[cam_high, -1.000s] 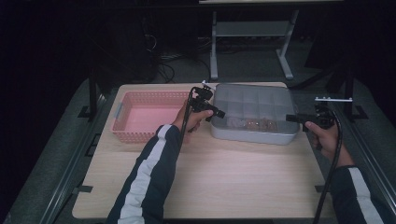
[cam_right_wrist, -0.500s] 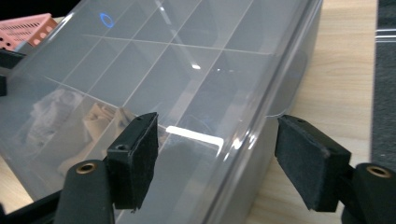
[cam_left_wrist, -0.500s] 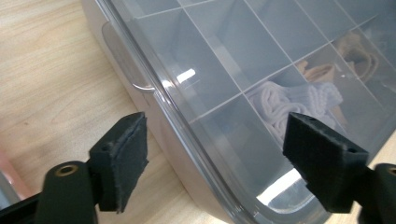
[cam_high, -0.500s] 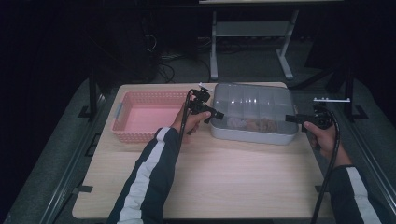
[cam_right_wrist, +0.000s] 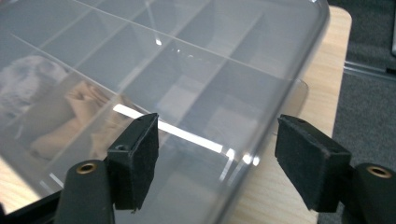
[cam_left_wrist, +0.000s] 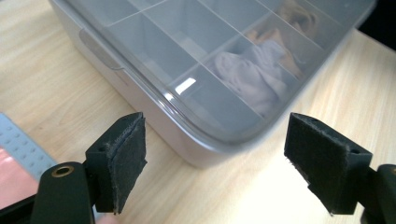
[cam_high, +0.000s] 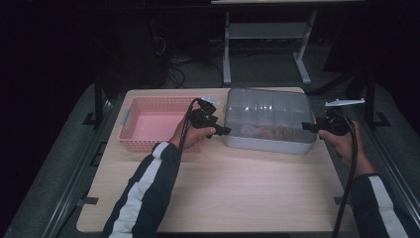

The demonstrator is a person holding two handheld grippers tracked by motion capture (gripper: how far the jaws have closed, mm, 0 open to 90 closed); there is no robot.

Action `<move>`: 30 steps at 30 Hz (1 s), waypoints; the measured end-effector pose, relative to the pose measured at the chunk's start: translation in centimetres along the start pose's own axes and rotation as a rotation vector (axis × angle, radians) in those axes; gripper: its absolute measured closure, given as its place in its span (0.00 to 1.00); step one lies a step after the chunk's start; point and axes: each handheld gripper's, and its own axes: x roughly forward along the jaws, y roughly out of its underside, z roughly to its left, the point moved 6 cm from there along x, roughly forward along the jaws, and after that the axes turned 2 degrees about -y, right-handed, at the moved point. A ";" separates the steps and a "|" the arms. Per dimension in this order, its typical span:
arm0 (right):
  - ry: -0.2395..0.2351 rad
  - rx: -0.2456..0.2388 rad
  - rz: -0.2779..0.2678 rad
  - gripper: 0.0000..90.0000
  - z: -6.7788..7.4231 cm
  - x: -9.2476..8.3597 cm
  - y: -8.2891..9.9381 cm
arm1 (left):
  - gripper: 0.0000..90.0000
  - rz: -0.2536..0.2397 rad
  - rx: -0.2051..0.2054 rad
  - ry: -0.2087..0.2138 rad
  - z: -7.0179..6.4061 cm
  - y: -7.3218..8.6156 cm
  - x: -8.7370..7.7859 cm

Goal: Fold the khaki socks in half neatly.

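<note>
Grey compartment box (cam_high: pixel 270 120) with clear lid sits toward the far right corner of the wooden tabletop (cam_high: pixel 237 188); pink lattice basket (cam_high: pixel 153 123) lies to its left. Left tongs (cam_high: pixel 220 130) at the box's left end, right tongs (cam_high: pixel 308 127) at its right end. Both pairs stand apart, nothing clamped; left jaws have just been opening. Left gripper view resolves crumpled pale cloth (cam_left_wrist: pixel 254 77) under the glossy lid; the right gripper view adds tan pieces (cam_right_wrist: pixel 81 116) and glare streaks.
</note>
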 end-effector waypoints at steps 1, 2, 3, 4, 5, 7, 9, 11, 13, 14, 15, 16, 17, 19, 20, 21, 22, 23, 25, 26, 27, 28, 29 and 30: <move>-0.003 -0.003 0.000 0.33 0.2 0.0 -0.1 | 0.22 -0.002 0.018 0.000 -0.2 0.1 -0.5; 0.001 -0.005 0.006 0.31 0.4 -0.1 -0.2 | 0.22 -0.012 0.037 -0.004 -0.4 0.2 -1.0; 0.008 -0.017 0.010 0.31 0.7 -0.2 -0.4 | 0.22 -0.023 0.039 -0.004 -0.6 0.3 -1.4; 0.006 -0.026 0.011 0.30 0.8 -0.2 -0.5 | 0.22 -0.032 0.048 -0.001 -0.8 0.4 -1.9; 0.000 -0.029 0.013 0.30 1.1 -0.2 -0.6 | 0.22 -0.045 0.058 -0.002 -1.1 0.6 -2.5; -0.008 -0.047 0.007 0.29 1.7 -0.4 -1.0 | 0.23 -0.060 0.071 0.006 -1.5 1.3 -3.4; -0.023 -0.050 0.000 0.29 2.4 -0.5 -1.3 | 0.23 -0.054 0.089 0.003 -1.9 2.1 -4.2; -0.040 -0.059 -0.004 0.29 3.1 -0.6 -1.5 | 0.23 -0.054 0.109 -0.014 -2.2 2.8 -5.0; -0.060 -0.067 -0.009 0.29 3.9 -0.6 -1.6 | 0.24 -0.059 0.126 -0.006 -2.6 3.7 -6.0; -0.070 -0.079 -0.010 0.29 4.4 -0.5 -1.6 | 0.23 -0.063 0.129 -0.019 -2.7 4.0 -6.3; -0.076 -0.085 -0.012 0.30 4.7 -0.5 -1.6 | 0.23 -0.064 0.137 -0.026 -2.8 4.4 -6.7; -0.081 -0.090 -0.016 0.31 5.0 -0.4 -1.5 | 0.23 -0.060 0.141 -0.022 -2.9 4.9 -7.1; -0.077 -0.104 -0.020 0.31 5.3 -0.3 -1.5 | 0.23 -0.057 0.147 -0.024 -3.0 5.3 -7.4; -0.095 -0.105 -0.020 0.31 5.9 -0.2 -1.4 | 0.22 -0.061 0.154 -0.042 -3.2 6.3 -7.9; -0.104 -0.107 -0.022 0.30 6.1 -0.2 -1.3 | 0.22 -0.055 0.168 -0.056 -3.3 6.8 -8.2; -0.103 -0.112 -0.021 0.30 6.3 -0.2 -1.3 | 0.22 -0.048 0.193 -0.084 -3.3 7.4 -8.5; -0.103 -0.123 -0.019 0.30 6.6 -0.3 -1.2 | 0.22 -0.037 0.207 -0.092 -3.3 7.8 -8.7; -0.103 -0.128 -0.024 0.30 6.8 -0.3 -1.2 | 0.21 -0.031 0.223 -0.105 -3.3 8.4 -8.9; -0.105 -0.140 -0.040 0.30 7.1 -0.5 -1.2 | 0.21 -0.016 0.250 -0.146 -2.9 9.6 -9.2; -0.106 -0.150 -0.046 0.31 7.4 -0.6 -1.1 | 0.21 -0.020 0.247 -0.147 -2.7 10.2 -9.4; -0.114 -0.169 -0.039 0.31 7.7 -0.7 -0.9 | 0.21 -0.015 0.244 -0.144 -2.5 10.8 -9.7; -0.111 -0.181 -0.035 0.31 8.0 -0.8 -0.6 | 0.21 -0.017 0.244 -0.145 -2.4 11.2 -9.9; -0.108 -0.188 -0.030 0.31 8.1 -0.8 -0.5 | 0.21 -0.022 0.241 -0.152 -2.3 11.6 -10.1; -0.117 -0.194 -0.026 0.31 8.4 -0.9 -0.2 | 0.21 -0.028 0.223 -0.153 -2.2 12.1 -10.4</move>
